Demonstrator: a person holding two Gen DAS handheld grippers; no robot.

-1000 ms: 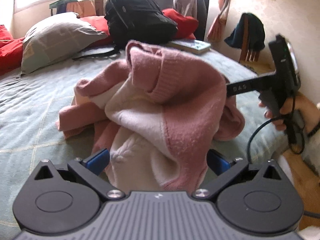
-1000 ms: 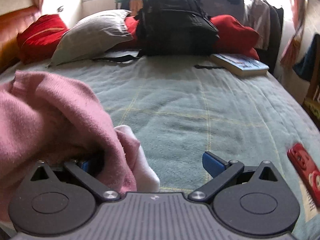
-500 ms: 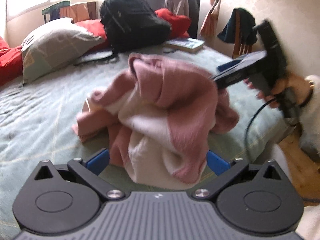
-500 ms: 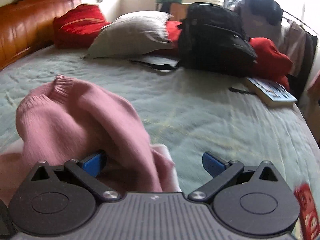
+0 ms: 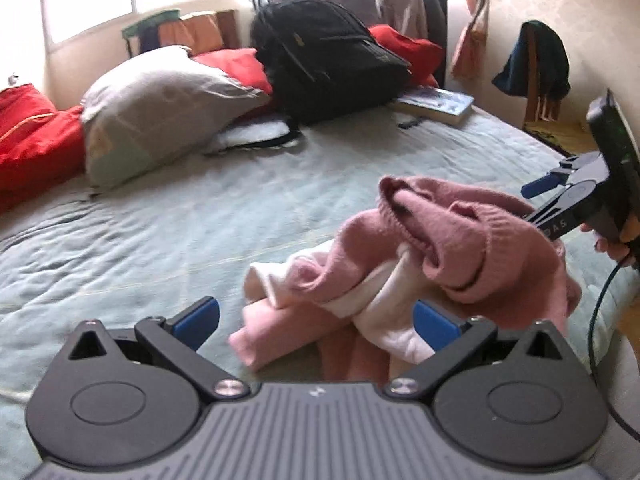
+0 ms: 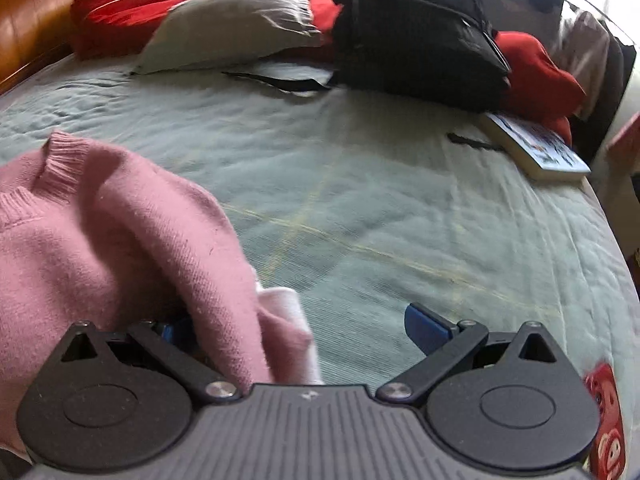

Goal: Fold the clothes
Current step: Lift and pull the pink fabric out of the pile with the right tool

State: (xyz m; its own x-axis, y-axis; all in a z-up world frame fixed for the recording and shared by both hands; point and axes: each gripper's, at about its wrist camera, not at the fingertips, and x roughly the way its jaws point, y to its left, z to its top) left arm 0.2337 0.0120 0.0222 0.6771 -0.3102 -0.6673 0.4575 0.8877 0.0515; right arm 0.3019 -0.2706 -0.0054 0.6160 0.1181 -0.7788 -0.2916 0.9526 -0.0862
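A crumpled pink and white sweater [image 5: 424,252] lies bunched on the grey-green bedspread [image 5: 160,240] near the bed's right front. My left gripper [image 5: 316,320] is open, and the sweater's lower folds lie between its blue pads without being gripped. My right gripper [image 6: 296,324] is open; pink knit [image 6: 120,232] drapes over its left finger and hides that pad. The right gripper also shows in the left wrist view [image 5: 576,196], at the sweater's far right edge.
A grey pillow [image 5: 160,108], red cushions [image 5: 32,140], a black backpack [image 5: 324,64] and a book [image 5: 436,104] lie along the bed's far side. A chair with dark clothes [image 5: 536,68] stands right of the bed. A red-patterned item [image 6: 604,420] lies at the bed's right front.
The sweater has dropped from a raised bundle in front of my left gripper onto the bed, lower and to the right. My left gripper has shifted left; my right gripper moved with the cloth.
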